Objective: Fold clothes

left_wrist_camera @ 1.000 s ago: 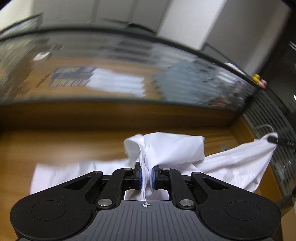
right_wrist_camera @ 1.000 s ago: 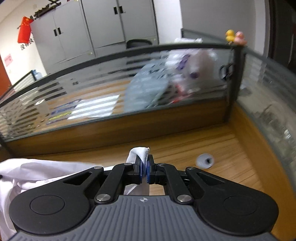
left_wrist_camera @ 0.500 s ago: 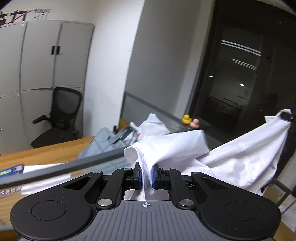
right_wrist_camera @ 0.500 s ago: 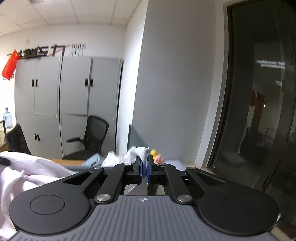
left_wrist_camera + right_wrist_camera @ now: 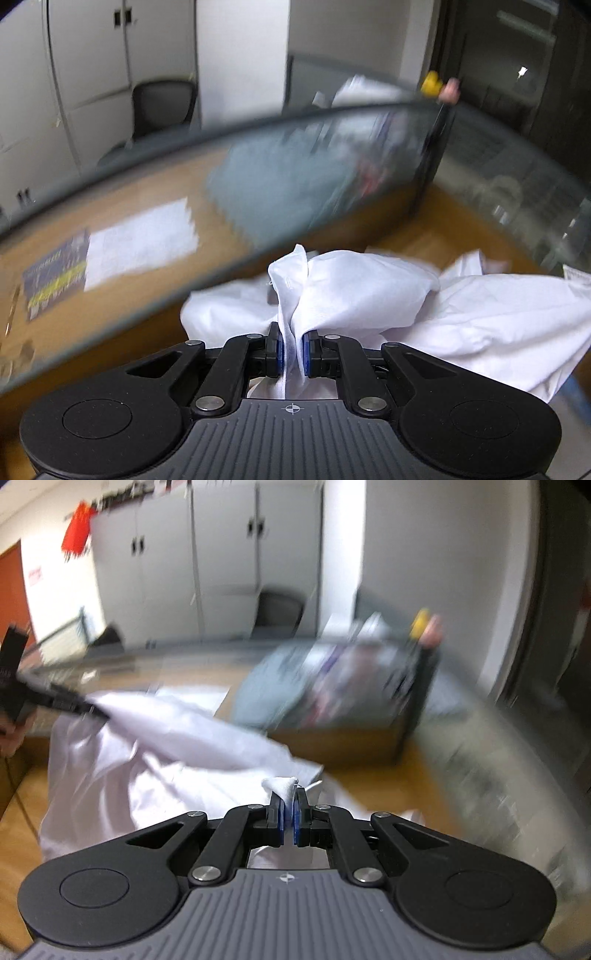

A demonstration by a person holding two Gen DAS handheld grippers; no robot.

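Both grippers were clamped on one white shirt (image 5: 369, 295), which hung bunched between them above the wooden counter (image 5: 454, 236). The left gripper (image 5: 293, 350) pinched a thick gather of cloth at lower centre of its frame; the right gripper (image 5: 289, 821) had its blue pads closed on a small peak of fabric, low and central in its own frame. In the right wrist view the left gripper (image 5: 79, 709) also showed at the left edge, pulling a band of the shirt (image 5: 177, 738) taut toward the middle.

The step looked like spreading the shirt to lay it flat — a guess, since both views were blurred. Done well, that would call for keeping the two grips level and apart, so the cloth between them stayed tight, then lowering the hanging part onto the counter first and letting it drape without creasing.

The shirt was thin, woven and limp, with soft rounded folds and a stitched hem beside the left pads. The counter was smooth, glossy wood, edged by a curved frosted-glass screen (image 5: 332, 166) with a dark rim. Behind the screen, at centre right, lay a blurred grey bundle (image 5: 280, 686).
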